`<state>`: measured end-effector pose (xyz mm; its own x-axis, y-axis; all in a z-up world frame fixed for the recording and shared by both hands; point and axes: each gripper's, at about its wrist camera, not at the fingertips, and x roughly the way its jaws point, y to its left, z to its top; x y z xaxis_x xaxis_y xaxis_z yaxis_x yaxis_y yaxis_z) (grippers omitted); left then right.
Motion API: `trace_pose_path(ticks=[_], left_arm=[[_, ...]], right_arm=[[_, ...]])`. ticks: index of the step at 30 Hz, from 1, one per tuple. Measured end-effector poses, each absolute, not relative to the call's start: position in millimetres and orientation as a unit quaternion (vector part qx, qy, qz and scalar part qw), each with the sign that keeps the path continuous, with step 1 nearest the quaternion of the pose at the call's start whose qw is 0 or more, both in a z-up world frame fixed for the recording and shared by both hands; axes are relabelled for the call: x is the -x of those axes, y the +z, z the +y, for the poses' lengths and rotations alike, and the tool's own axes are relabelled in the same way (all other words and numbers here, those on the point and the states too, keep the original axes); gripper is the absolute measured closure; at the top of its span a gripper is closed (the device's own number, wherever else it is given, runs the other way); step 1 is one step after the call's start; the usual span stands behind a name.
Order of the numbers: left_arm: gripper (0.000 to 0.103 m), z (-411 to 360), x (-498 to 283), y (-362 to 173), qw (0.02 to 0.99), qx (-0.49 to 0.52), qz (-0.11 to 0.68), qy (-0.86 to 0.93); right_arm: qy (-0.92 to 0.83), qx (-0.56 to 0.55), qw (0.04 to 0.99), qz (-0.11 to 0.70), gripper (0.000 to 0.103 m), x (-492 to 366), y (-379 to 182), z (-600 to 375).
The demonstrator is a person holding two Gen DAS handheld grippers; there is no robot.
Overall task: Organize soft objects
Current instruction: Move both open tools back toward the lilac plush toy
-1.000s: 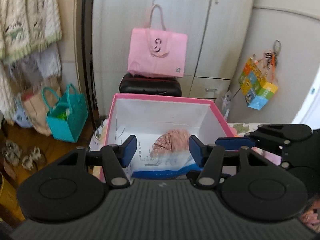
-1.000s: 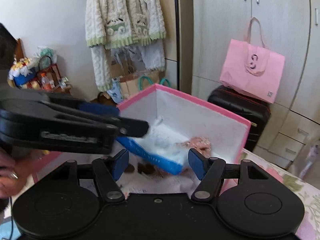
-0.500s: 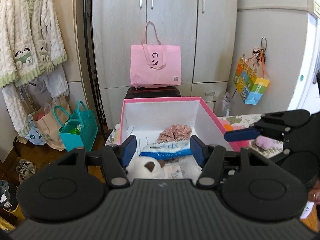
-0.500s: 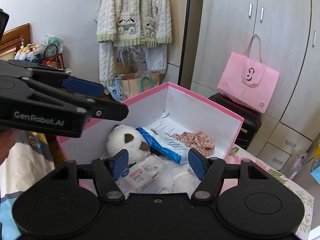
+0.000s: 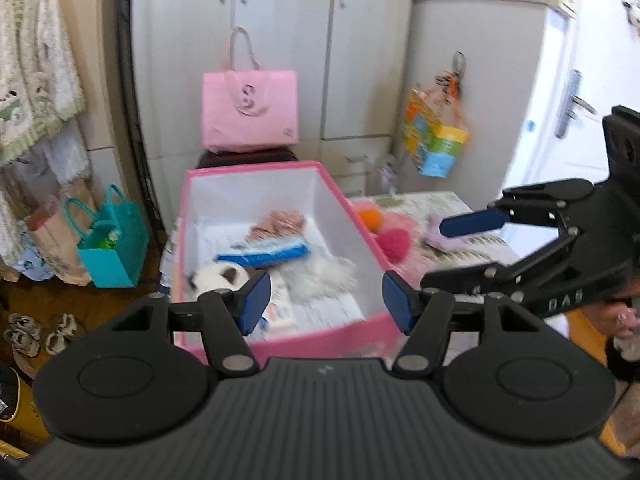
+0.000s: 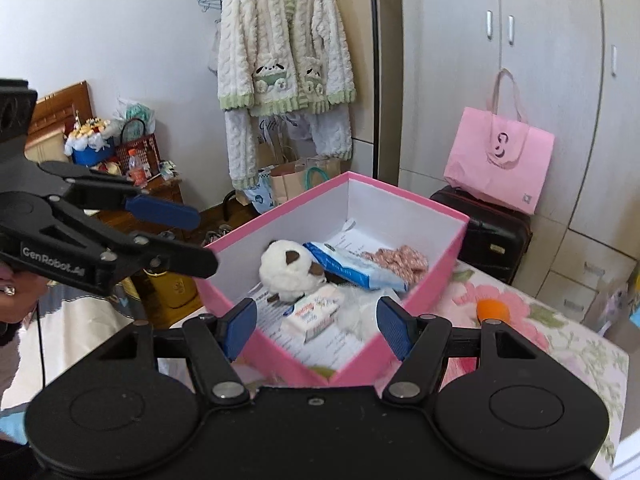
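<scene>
Several soft items remain beyond the pink box [image 5: 280, 336], rightward: orange ball [image 5: 370, 216], pink cushion [image 5: 394, 242]. Your right gripper [image 5: 460, 252], jaws parted and empty, is nearer them. Your left gripper [image 5: 326, 300], empty, is opening over the box.

A pink tote bag [image 6: 500, 160] is set upon a black suitcase [image 6: 496, 240] (before wardrobe doors [image 6: 500, 60]); a fleece cardigan [image 6: 280, 48] is hung nearby.
</scene>
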<state>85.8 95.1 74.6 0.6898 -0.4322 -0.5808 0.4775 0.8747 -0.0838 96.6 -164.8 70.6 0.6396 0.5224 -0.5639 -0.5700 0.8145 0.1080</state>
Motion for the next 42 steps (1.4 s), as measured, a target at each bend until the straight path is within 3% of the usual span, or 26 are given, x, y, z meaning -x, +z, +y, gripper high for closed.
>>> trace_pose_path(ticks=[10, 21, 31, 42], left_arm=[[0.042, 64, -45, 66, 0.892, -0.065, 0.351, -0.278], [0.041, -2, -30, 27, 0.879, -0.11, 0.337, -0.319], [0.041, -65, -61, 0, 0.885, -0.119, 0.311, -0.325], [0.041, -121, -137, -37, 0.884, -0.031, 0.338, -0.323]], right_arm=[[0.298, 0.035, 0.909, 0.289, 0.031, -33, 68, -218], [0.261, 0.002, 0.931, 0.254, 0.031, 25, 25, -260], [0.199, 0.045, 0.945, 0.255, 0.031, 10, -13, -289], [0.183, 0.022, 0.946, 0.267, 0.031, -56, -55, -321]])
